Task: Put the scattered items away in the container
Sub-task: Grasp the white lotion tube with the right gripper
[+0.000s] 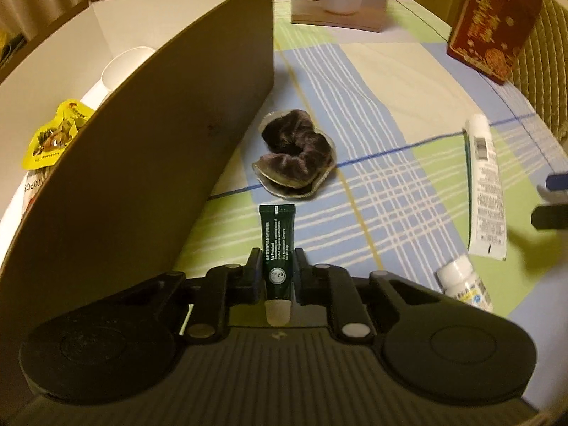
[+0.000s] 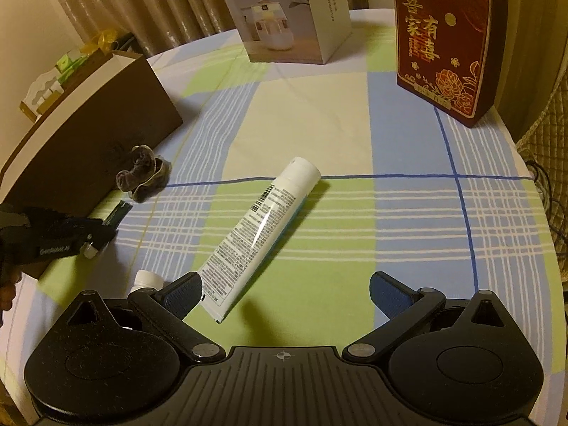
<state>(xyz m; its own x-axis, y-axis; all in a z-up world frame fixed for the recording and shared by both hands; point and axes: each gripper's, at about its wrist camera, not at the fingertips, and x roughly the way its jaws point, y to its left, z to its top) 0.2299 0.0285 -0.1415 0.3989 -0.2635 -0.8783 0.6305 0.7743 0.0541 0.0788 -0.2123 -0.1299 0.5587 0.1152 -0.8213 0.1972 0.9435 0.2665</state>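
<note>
Left gripper [image 1: 276, 269] clamps the green lip-balm tube [image 1: 276, 238]; right gripper [image 2: 284, 296] gapes empty, white tube [image 2: 261, 227] at its eleven o'clock.

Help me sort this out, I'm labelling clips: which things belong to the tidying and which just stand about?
Job: brown box, green tube in left gripper, white tube, scrunchie, white bottle.
Standing about: humidifier carton, red gift box.

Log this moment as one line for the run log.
left gripper: shut on green tube | right gripper: open over white tube | box: beside
</note>
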